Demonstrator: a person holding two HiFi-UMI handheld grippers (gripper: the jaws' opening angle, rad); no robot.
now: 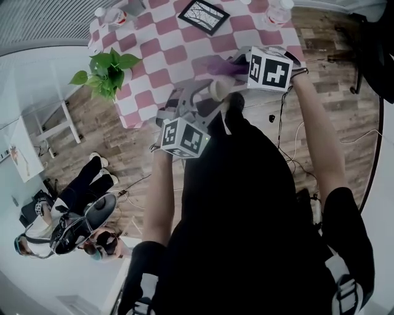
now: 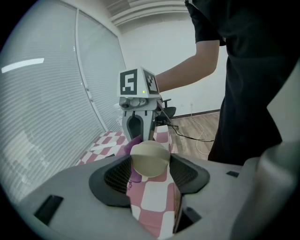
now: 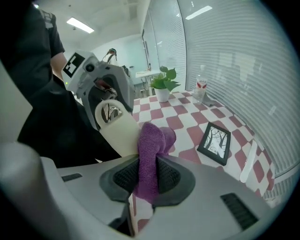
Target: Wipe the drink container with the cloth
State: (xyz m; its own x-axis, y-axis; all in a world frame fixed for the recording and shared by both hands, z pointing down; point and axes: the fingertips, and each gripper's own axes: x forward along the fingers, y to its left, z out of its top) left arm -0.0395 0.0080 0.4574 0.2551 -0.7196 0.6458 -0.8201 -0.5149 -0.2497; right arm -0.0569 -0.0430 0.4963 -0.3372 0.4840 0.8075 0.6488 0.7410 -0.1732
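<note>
My left gripper (image 2: 150,172) is shut on the cream drink container (image 2: 150,158), whose rounded end sits between the black pads. A purple cloth (image 3: 152,143) hangs in my right gripper (image 3: 147,176), which is shut on it, and the cloth lies against the side of the container (image 3: 117,129). From the head view the container (image 1: 220,88) and cloth (image 1: 225,66) are held together above the near edge of the table. The left gripper (image 1: 200,101) comes from below left and the right gripper (image 1: 237,66) from the right. The person's body hides the container's lower part.
The table (image 1: 160,55) has a pink-and-white checked cover. On it stand a potted plant (image 1: 108,71), a black picture frame (image 1: 203,16) and water bottles (image 1: 111,15) at the far corners. Cables lie on the wooden floor (image 1: 295,141). People sit at lower left (image 1: 80,212).
</note>
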